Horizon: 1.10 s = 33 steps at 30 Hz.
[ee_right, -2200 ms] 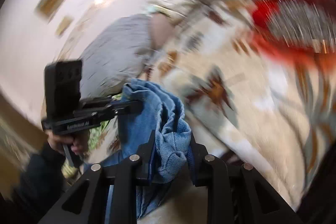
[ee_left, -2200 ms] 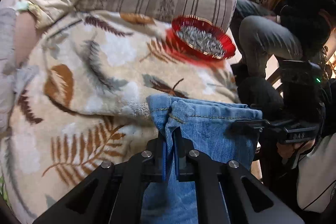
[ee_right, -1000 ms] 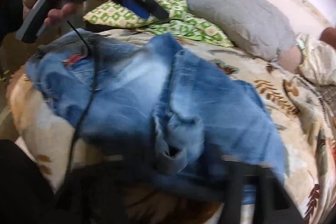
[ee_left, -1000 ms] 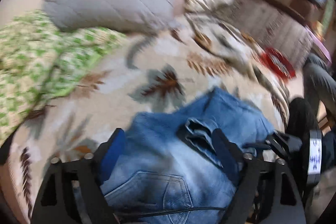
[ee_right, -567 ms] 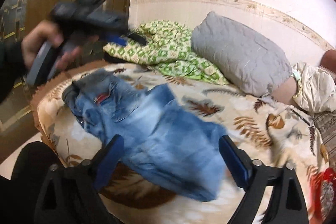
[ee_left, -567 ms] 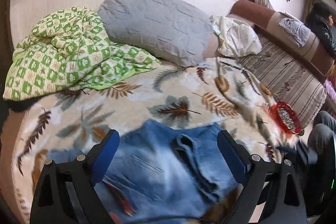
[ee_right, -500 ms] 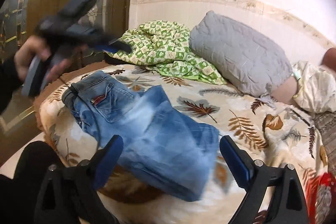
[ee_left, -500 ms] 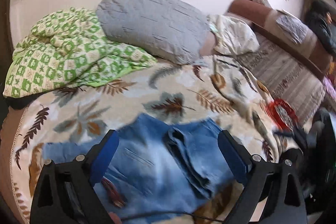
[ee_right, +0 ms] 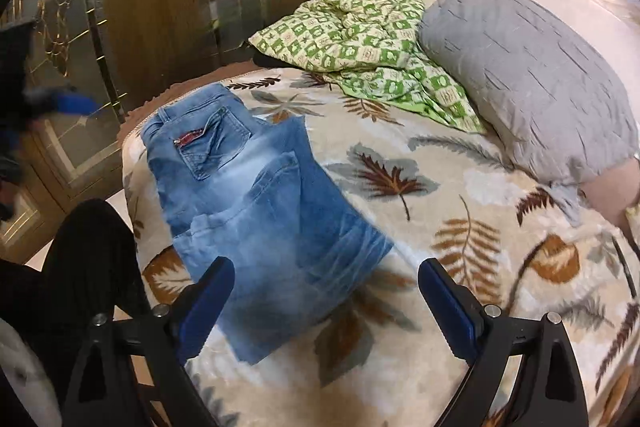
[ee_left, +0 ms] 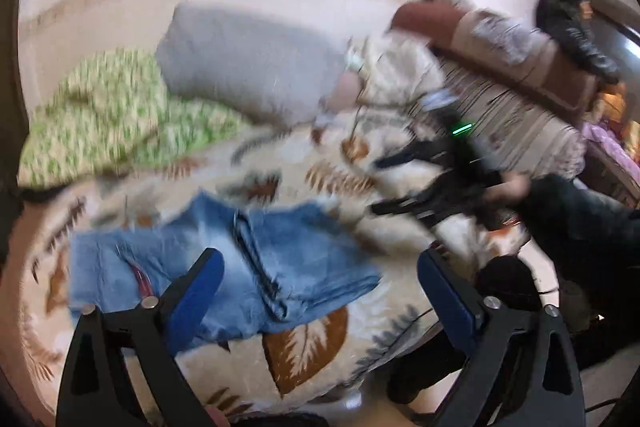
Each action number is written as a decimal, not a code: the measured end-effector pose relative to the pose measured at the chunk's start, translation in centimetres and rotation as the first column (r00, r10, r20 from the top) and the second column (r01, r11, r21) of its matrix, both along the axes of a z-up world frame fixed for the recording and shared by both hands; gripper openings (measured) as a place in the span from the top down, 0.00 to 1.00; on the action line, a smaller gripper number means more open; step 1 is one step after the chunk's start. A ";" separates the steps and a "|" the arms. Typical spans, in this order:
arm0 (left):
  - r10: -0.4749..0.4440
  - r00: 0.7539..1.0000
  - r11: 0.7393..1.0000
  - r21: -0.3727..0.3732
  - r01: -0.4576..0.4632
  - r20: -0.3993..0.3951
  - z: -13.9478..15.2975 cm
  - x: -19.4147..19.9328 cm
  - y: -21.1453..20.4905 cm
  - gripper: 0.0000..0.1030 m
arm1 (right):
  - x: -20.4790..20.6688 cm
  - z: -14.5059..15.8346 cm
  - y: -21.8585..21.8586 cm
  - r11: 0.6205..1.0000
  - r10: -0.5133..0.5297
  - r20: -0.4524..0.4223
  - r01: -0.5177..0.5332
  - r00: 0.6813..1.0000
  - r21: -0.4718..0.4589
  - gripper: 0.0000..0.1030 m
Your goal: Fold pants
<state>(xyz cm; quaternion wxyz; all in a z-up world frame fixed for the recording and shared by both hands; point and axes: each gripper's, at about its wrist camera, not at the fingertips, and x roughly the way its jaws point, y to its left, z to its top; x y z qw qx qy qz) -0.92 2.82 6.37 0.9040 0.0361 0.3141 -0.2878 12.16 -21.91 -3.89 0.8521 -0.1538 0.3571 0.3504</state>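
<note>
Two claws agape, one jeans

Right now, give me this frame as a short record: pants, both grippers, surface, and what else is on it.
pants: blue jeans, folded over, lying flat near the bed's edge, back pocket facing up
left gripper: open, jaws just opened wider, nothing between them, off the jeans
right gripper: open, nothing held, above the jeans
surface: leaf-print blanket
other items: green checked quilt and grey pillow by the wall
image quality: left wrist view blurred
</note>
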 end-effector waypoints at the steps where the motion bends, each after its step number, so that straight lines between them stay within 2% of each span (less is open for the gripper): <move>1: -0.008 1.000 1.000 -0.020 0.008 0.008 0.5 -0.3 0.0 0.00 | 0.5 -0.1 0.2 1.000 0.017 -0.001 -0.017 1.000 0.002 0.08; 4: 0.003 0.998 1.000 -0.006 -0.003 -0.069 -1.1 1.1 -0.9 0.00 | 2.0 -0.9 1.1 0.997 0.066 -0.017 -0.066 0.998 -0.026 0.08; 8: 0.126 0.976 0.990 0.078 -0.114 -0.175 -7.6 4.1 -2.9 0.00 | 4.2 -2.7 2.1 0.990 0.109 -0.060 -0.114 0.992 -0.086 0.08; 10: 0.154 0.965 0.988 0.051 -0.146 -0.212 -10.3 5.1 -3.0 0.00 | 5.2 -3.4 2.5 0.984 0.135 -0.085 -0.144 0.987 -0.102 0.08; 12: 0.184 0.942 0.981 -0.003 -0.192 -0.280 -12.7 6.4 -3.1 0.00 | 6.2 -4.0 2.9 0.978 0.158 -0.103 -0.170 0.982 -0.123 0.09; 14: 0.195 0.932 0.976 -0.034 -0.215 -0.306 -13.9 7.3 -3.1 0.00 | 7.1 -4.7 3.4 0.973 0.172 -0.122 -0.188 0.978 -0.137 0.11; 17: 0.256 0.912 0.962 -0.008 -0.272 -0.320 -15.2 8.2 -3.1 0.00 | 8.6 -5.7 4.0 0.966 0.185 -0.148 -0.208 0.972 -0.153 0.14; 19: 0.288 0.891 0.952 0.004 -0.306 -0.352 -16.0 8.7 -2.9 0.00 | 9.5 -6.7 4.6 0.960 0.203 -0.171 -0.231 0.964 -0.161 0.18; 21: 0.300 0.875 0.944 -0.017 -0.331 -0.380 -16.8 9.0 -2.5 0.00 | 9.9 -7.7 5.2 0.949 0.221 -0.188 -0.255 0.957 -0.182 0.23; 24: 0.311 0.872 0.940 -0.014 -0.341 -0.378 -17.3 9.1 -2.9 0.00 | 9.9 -8.8 6.0 0.935 0.252 -0.214 -0.294 0.944 -0.196 0.40; 25: 0.308 0.872 0.943 -0.001 -0.333 -0.379 -17.5 9.1 -3.3 0.02 | 9.8 -9.1 6.3 0.931 0.258 -0.210 -0.301 0.943 -0.206 0.43; 26: 0.307 0.873 0.945 0.012 -0.327 -0.378 -17.7 9.3 -3.7 0.10 | 9.7 -9.2 6.5 0.927 0.265 -0.206 -0.308 0.942 -0.216 0.44; 27: 0.312 0.873 0.946 0.033 -0.324 -0.374 -17.9 9.5 -3.9 0.18 | 9.7 -9.4 6.7 0.923 0.270 -0.210 -0.314 0.940 -0.221 0.51; 28: 0.325 0.872 0.944 0.070 -0.322 -0.367 -18.1 9.5 -4.3 0.42 | 9.7 -9.5 6.7 0.922 0.268 -0.208 -0.313 0.941 -0.226 0.57; 29: 0.327 0.866 0.944 0.084 -0.320 -0.378 -18.4 9.9 -4.2 0.61 | 9.7 -9.6 6.7 0.921 0.264 -0.199 -0.308 0.944 -0.240 0.61; 31: 0.305 0.858 0.950 0.065 -0.306 -0.414 -18.6 10.3 -4.3 0.70 | 9.6 -9.4 6.5 0.920 0.264 -0.193 -0.307 0.945 -0.244 0.74; 32: 0.298 0.863 0.952 0.065 -0.298 -0.409 -18.5 10.4 -4.3 0.76 | 9.5 -9.2 6.3 0.918 0.264 -0.186 -0.306 0.946 -0.252 0.77; 33: 0.291 0.871 0.955 0.069 -0.288 -0.397 -18.1 10.4 -4.5 0.78 | 9.3 -8.8 6.1 0.917 0.261 -0.169 -0.299 0.950 -0.263 0.83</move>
